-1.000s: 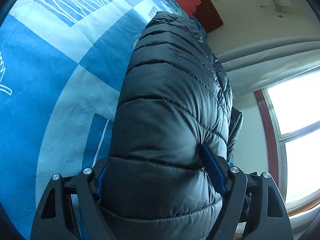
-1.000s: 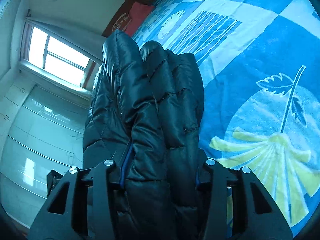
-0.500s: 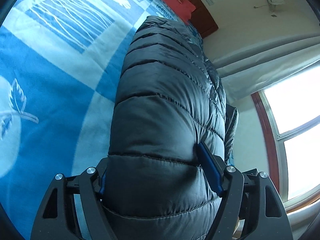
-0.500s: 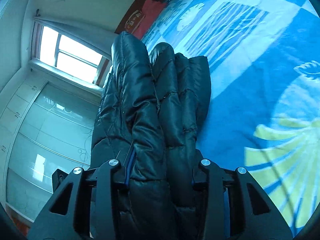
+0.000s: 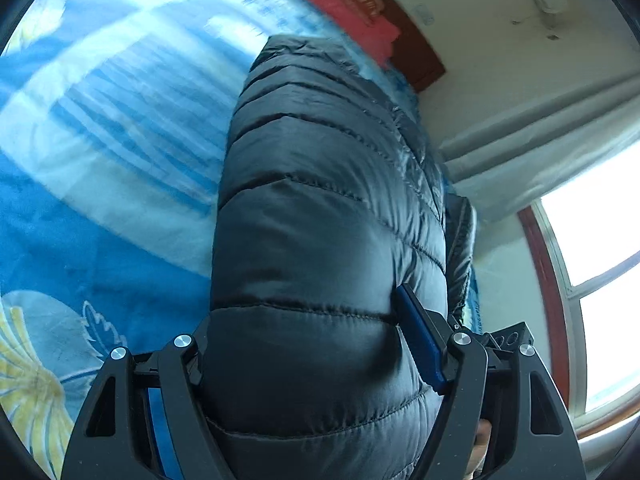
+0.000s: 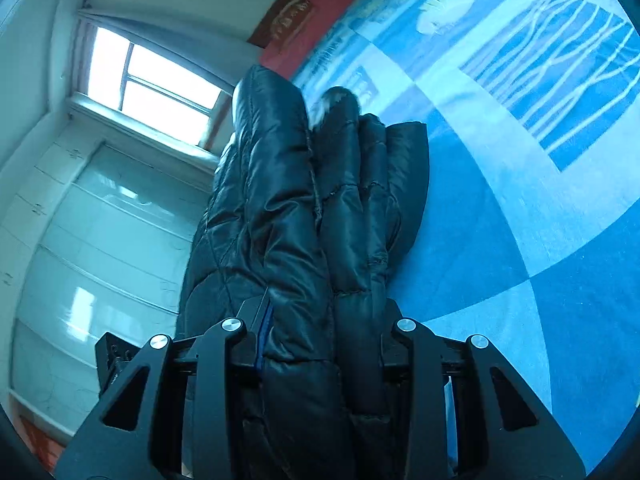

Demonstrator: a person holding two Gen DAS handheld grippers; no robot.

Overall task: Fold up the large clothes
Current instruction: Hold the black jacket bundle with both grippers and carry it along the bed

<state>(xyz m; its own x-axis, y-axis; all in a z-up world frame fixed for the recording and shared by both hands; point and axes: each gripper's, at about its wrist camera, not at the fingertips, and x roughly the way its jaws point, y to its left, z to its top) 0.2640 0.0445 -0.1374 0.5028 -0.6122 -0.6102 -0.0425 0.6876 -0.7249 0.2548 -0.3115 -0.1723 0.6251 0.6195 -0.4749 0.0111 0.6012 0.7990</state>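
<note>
A black quilted puffer jacket (image 5: 328, 216) is bunched in thick folds and fills the middle of both views. My left gripper (image 5: 320, 336) is shut on a wide fold of it; one blue pad (image 5: 420, 340) presses into its right side. My right gripper (image 6: 320, 320) is shut on several stacked layers of the same jacket (image 6: 312, 216). The jacket stands edge-on above a blue and white patterned bed cover (image 5: 100, 152). The far end of the jacket hangs beyond the fingers, and the pad tips are hidden in the fabric.
The bed cover (image 6: 520, 160) spreads to the right in the right wrist view. A red pillow (image 5: 344, 4) lies by a dark wood headboard (image 5: 420, 60). A window with curtains (image 5: 600, 248) and pale wardrobe doors (image 6: 100, 260) line the bedside.
Both grippers have carried the jacket along over the bed cover; the pattern beneath has shifted and the left view is blurred. Both grips stay the same.
</note>
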